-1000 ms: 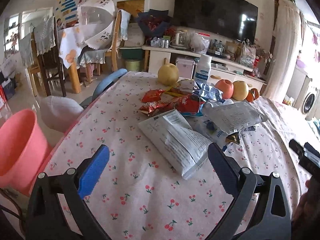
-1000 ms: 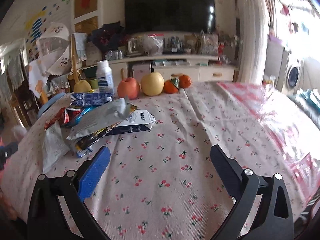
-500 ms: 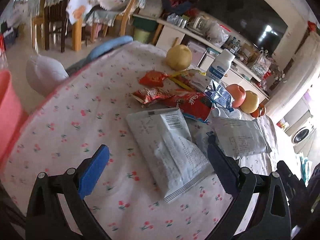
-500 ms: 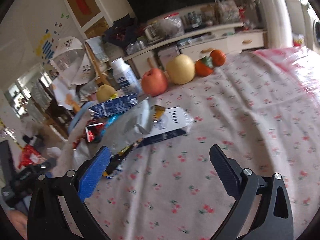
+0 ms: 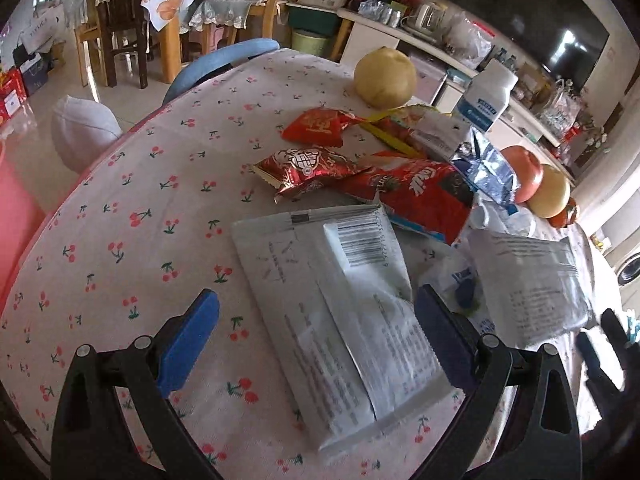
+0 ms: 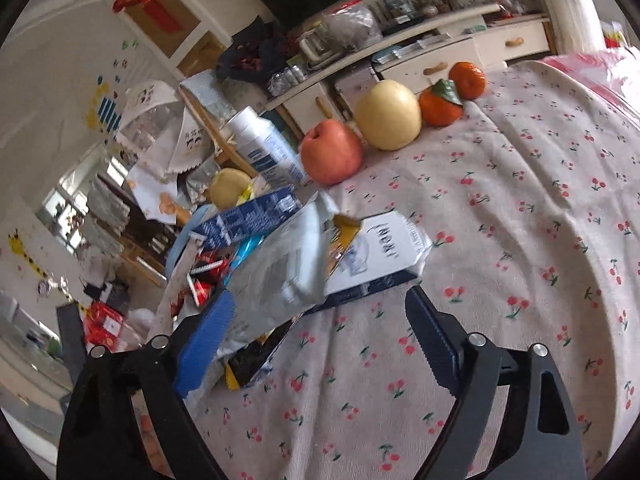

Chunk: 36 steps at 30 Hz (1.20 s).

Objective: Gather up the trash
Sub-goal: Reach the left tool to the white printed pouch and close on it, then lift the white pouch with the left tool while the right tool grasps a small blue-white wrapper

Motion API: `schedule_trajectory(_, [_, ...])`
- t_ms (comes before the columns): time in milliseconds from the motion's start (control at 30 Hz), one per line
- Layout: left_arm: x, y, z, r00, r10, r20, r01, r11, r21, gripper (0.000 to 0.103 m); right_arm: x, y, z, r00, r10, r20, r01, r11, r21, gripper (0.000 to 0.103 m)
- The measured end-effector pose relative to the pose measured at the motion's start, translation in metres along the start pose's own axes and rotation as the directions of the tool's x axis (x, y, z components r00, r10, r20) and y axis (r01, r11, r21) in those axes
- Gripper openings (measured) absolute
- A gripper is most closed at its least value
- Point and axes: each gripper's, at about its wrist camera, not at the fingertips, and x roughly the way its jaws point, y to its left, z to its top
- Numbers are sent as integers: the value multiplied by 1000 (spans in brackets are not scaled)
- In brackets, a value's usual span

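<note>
Both grippers dropped closer to the desk [image 5: 120, 216] and tilted down versus a second ago; trash pile now fills more of each view.

Left gripper [image 5: 316, 336]: fingers spread wide, gripping nothing. Flat white printed plastic pouch [image 5: 340, 320] lies on the cherry-print cloth between them, nearer the right finger; contact with that finger can't be told.

Right gripper [image 6: 316, 320]: fingers closing, not clamped yet. Crumpled silver-white foil bag [image 6: 280, 276] sits between them with its lower end against the blue left finger; right finger is clear of it. White-and-navy flat carton [image 6: 380, 256] lies under that bag.

Trash count, left view: two white pouches (second one [image 5: 532, 284] to the right), three red snack wrappers [image 5: 316, 168], one silver-blue foil bag [image 5: 484, 168]. All lie in one cluster mid-desk.

Non-trash: two yellow pears [image 6: 388, 116], one red apple [image 6: 332, 152], two oranges [image 6: 440, 104], one white plastic bottle with blue label [image 6: 264, 148], all along the far desk edge. Pink plastic bin [image 5: 16, 216] at the left, beside the desk.
</note>
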Motion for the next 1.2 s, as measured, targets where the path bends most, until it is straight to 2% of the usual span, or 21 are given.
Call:
schedule_trajectory(33, [2,0,0,1000,10,1,-10,1000,1,95,-2,-4,4,1000,-3,12,3,1000,10,87])
schedule_trajectory(133, [7,1,2,1000,25,-1,-25,1000,3,77,-10,-23,18,999,-24,49,21,998,55,87])
schedule_trajectory(267, [7,0,2,1000,28,12,-28,1000,7,68,-9,-46,30,992,-117,47,112,990,90,85])
schedule_trajectory(400, [3,0,0,1000,15,20,-16,1000,19,59,6,-49,31,992,-123,0,123,990,73,75])
schedule_trajectory(600, [-5,5,-3,999,-31,20,30,999,29,51,13,-44,36,989,-147,1,147,988,38,74])
schedule_trajectory(733, [-9,9,-5,998,-53,21,52,998,36,46,3,-27,37,992,-121,39,122,993,-8,74])
schedule_trajectory(867, [-12,14,-6,997,-74,17,74,997,33,44,0,-10,32,997,-66,34,68,997,-46,78])
schedule_trajectory(1033, [-17,23,-5,995,-99,23,99,995,13,42,4,3,15,999,19,-43,-20,999,-37,78])
schedule_trajectory(1200, [-22,27,-5,992,-120,32,120,993,14,41,17,8,1,989,85,-121,-84,996,17,78])
